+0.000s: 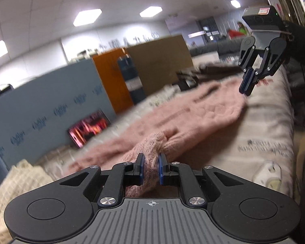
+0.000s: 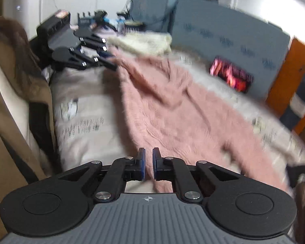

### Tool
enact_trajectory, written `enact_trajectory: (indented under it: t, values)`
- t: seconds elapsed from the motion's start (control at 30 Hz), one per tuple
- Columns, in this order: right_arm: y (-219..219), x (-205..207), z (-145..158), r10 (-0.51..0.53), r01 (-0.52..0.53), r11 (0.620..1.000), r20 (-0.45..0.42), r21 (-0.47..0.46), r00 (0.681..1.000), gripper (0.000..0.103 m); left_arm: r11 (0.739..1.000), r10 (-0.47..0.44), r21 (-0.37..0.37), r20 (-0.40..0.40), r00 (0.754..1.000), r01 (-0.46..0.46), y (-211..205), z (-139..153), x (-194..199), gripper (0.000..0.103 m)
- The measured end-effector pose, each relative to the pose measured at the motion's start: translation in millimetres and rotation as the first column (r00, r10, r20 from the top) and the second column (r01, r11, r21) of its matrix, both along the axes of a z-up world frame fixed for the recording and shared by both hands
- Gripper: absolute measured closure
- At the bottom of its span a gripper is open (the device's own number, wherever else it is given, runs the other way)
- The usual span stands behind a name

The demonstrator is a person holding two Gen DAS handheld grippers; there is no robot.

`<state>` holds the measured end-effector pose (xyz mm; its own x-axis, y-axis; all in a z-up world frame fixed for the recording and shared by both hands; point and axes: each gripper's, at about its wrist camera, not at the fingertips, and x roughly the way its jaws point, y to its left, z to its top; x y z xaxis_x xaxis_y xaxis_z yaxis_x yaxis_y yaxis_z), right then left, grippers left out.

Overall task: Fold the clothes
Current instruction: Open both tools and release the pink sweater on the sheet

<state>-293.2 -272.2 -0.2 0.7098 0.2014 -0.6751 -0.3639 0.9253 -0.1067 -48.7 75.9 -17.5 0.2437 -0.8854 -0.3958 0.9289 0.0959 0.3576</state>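
A fuzzy pink knit sweater (image 1: 172, 118) lies spread on the cloth-covered table (image 1: 270, 126). In the left wrist view my left gripper (image 1: 151, 162) is shut on a bunched corner of it, and pink knit fills the gap between the blue pads. My right gripper (image 1: 246, 88) hangs at the upper right, fingers together, just above the sweater's far edge. In the right wrist view that right gripper (image 2: 149, 162) has its pads nearly touching, with no fabric pinched, over the sweater (image 2: 183, 111). The left gripper (image 2: 112, 61) shows at the sweater's far corner.
A cream knit garment (image 1: 16, 183) lies beside the pink one, also seen as a cream heap (image 2: 144, 40). A blue-grey board (image 1: 50, 105) and an orange cabinet (image 1: 111, 77) stand past the table. A white socket strip (image 1: 268, 172) sits near the table edge. A person's beige sleeve (image 2: 10, 132) is at the left.
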Motion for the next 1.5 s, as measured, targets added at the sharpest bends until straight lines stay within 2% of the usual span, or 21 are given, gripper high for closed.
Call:
enact_trajectory:
  t: [0.1, 0.17, 0.23, 0.27, 0.3, 0.43, 0.5, 0.57, 0.7, 0.8, 0.9, 0.97, 1.03, 1.1, 1.13, 1.17, 1.23, 1.3, 1.37, 1.43, 1.5]
  values:
    - [-4.5, -12.6, -17.0, -0.046, 0.047, 0.997, -0.013, 0.065, 0.999, 0.096, 0.997, 0.018, 0.070, -0.037, 0.999, -0.016, 2.5, -8.0, 0.3, 0.089]
    - [-10.0, -23.8, -18.6, -0.080, 0.076, 0.990, 0.027, 0.117, 0.996, 0.095, 0.993, 0.035, 0.111, -0.076, 0.996, -0.027, 4.8, -12.0, 2.6, 0.084]
    - [-21.2, -37.7, -15.3, -0.149, 0.130, 0.977, 0.101, 0.169, 0.984, 0.084, 0.993, 0.027, 0.117, -0.131, 0.991, -0.012, 10.5, -9.8, 6.3, 0.081]
    - [-27.7, -45.3, -13.7, -0.193, 0.163, 0.967, 0.141, 0.195, 0.971, 0.065, 0.994, 0.022, 0.107, -0.158, 0.987, -0.005, 14.5, -7.0, 8.2, 0.077]
    - [-34.6, -53.2, -12.3, -0.245, 0.203, 0.953, 0.178, 0.223, 0.953, 0.045, 0.997, 0.016, 0.078, -0.185, 0.983, -0.002, 18.9, -1.9, 11.5, 0.070]
    - [-63.6, -73.0, -5.2, -0.420, 0.327, 0.887, 0.279, 0.325, 0.863, 0.027, 0.997, 0.013, -0.073, -0.262, 0.965, -0.034, 28.1, 21.5, 27.8, 0.046]
    - [-79.4, -77.0, -3.5, -0.510, 0.381, 0.838, 0.311, 0.391, 0.802, 0.013, 0.982, 0.065, -0.155, -0.277, 0.959, -0.112, 24.6, 32.6, 38.6, 0.044]
    - [-97.4, -76.5, -4.2, -0.606, 0.439, 0.768, 0.306, 0.467, 0.734, 0.013, 0.951, 0.145, -0.222, -0.295, 0.944, -0.215, 17.6, 41.9, 51.5, 0.044]
    - [-136.6, -66.9, -7.2, -0.770, 0.569, 0.597, 0.206, 0.566, 0.604, 0.013, 0.875, 0.313, -0.224, -0.417, 0.854, -0.430, -5.7, 46.3, 94.3, 0.045]
    - [-166.7, -49.9, -12.7, -0.839, 0.644, 0.470, 0.079, 0.604, 0.538, 0.015, 0.828, 0.435, -0.126, -0.471, 0.767, -0.547, -24.6, 38.5, 127.6, 0.045]
    - [-183.1, -29.2, -24.9, -0.868, 0.720, 0.388, -0.035, 0.576, 0.496, 0.016, 0.792, 0.520, -0.038, -0.482, 0.706, -0.609, -39.2, 27.7, 149.2, 0.045]
    - [-186.0, -14.9, -35.2, -0.869, 0.756, 0.377, -0.078, 0.536, 0.489, 0.023, 0.762, 0.570, 0.007, -0.482, 0.665, -0.647, -42.7, 20.3, 157.7, 0.045]
    - [-184.1, -1.9, -44.5, -0.868, 0.785, 0.386, -0.097, 0.485, 0.487, 0.045, 0.736, 0.605, 0.038, -0.485, 0.632, -0.676, -43.2, 12.9, 165.3, 0.045]
    - [-171.6, 8.8, -49.6, -0.878, 0.820, 0.423, -0.051, 0.386, 0.477, 0.073, 0.719, 0.620, 0.040, -0.487, 0.615, -0.694, -40.7, 9.6, 168.4, 0.045]
    - [-162.4, 12.8, -50.3, -0.872, 0.827, 0.455, -0.022, 0.330, 0.488, 0.078, 0.715, 0.621, 0.036, -0.490, 0.611, -0.698, -39.6, 9.1, 169.3, 0.045]
    - [-154.4, 16.2, -50.1, -0.867, 0.832, 0.481, 0.008, 0.278, 0.498, 0.092, 0.712, 0.621, 0.030, -0.493, 0.609, -0.701, -38.4, 9.3, 170.0, 0.045]
    - [-144.3, 21.2, -46.7, -0.860, 0.839, 0.509, 0.069, 0.193, 0.506, 0.093, 0.704, 0.624, 0.014, -0.490, 0.609, -0.710, -35.9, 9.9, 170.5, 0.045]
    - [-142.7, 27.4, -44.7, -0.856, 0.852, 0.514, 0.121, 0.099, 0.503, 0.093, 0.694, 0.629, -0.006, -0.482, 0.610, -0.720, -33.3, 10.6, 170.1, 0.045]
    - [-146.9, 32.0, -47.0, -0.861, 0.860, 0.505, 0.107, 0.070, 0.497, 0.092, 0.687, 0.638, -0.014, -0.467, 0.612, -0.727, -30.6, 9.2, 169.0, 0.045]
    - [-148.6, 34.6, -50.1, -0.868, 0.871, 0.490, 0.104, 0.028, 0.485, 0.079, 0.674, 0.651, -0.015, -0.461, 0.603, -0.739, -26.9, 7.8, 170.7, 0.045]
    - [-144.4, 32.9, -43.9, -0.879, 0.887, 0.462, 0.131, -0.006, 0.459, 0.044, 0.674, 0.641, -0.029, -0.475, 0.604, -0.738, -20.7, 8.6, 171.4, 0.045]
